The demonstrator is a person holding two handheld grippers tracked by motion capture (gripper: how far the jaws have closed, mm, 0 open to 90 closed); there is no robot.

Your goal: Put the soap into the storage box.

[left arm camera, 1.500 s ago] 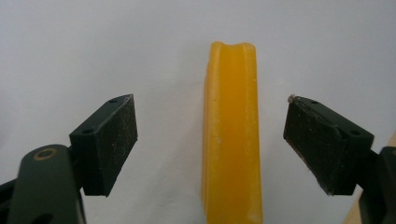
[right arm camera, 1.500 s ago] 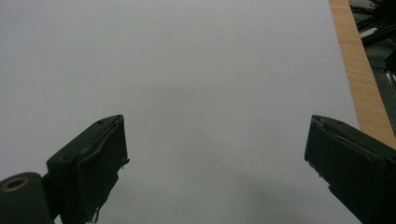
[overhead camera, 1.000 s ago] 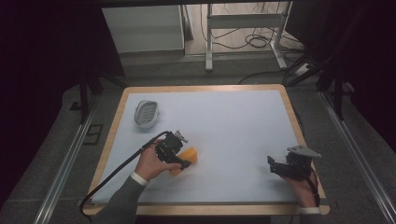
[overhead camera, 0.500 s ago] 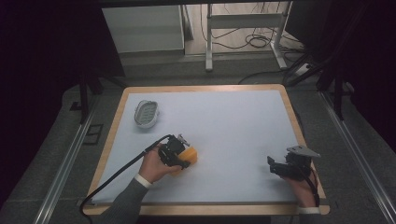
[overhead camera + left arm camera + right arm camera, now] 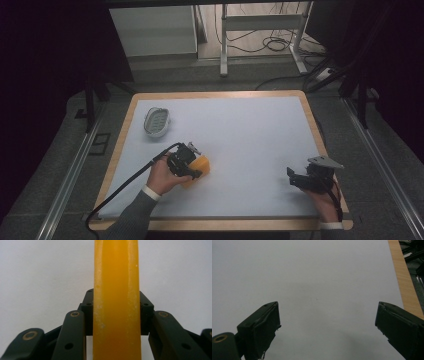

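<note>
In the left gripper view, the orange block (image 5: 116,300) between the jaws is cut off by the top and bottom edges; its full shape cannot be told. In the high view, the left gripper (image 5: 192,167) covers part of that block. Beyond the jaws, the grey dish (image 5: 156,121) is too small to tell its contents. The right gripper (image 5: 328,325) is cut off at the bottom edge.

A table (image 5: 310,107) with a pale wooden rim carries a light grey-white mat that covers nearly all of its top. Two things lie directly on the mat: a small oval grey dish (image 5: 157,122), well beyond the left gripper (image 5: 191,161) and a little to its left, and an orange block (image 5: 201,168) pinched between that gripper's jaws, far left of the right gripper (image 5: 291,177)
</note>
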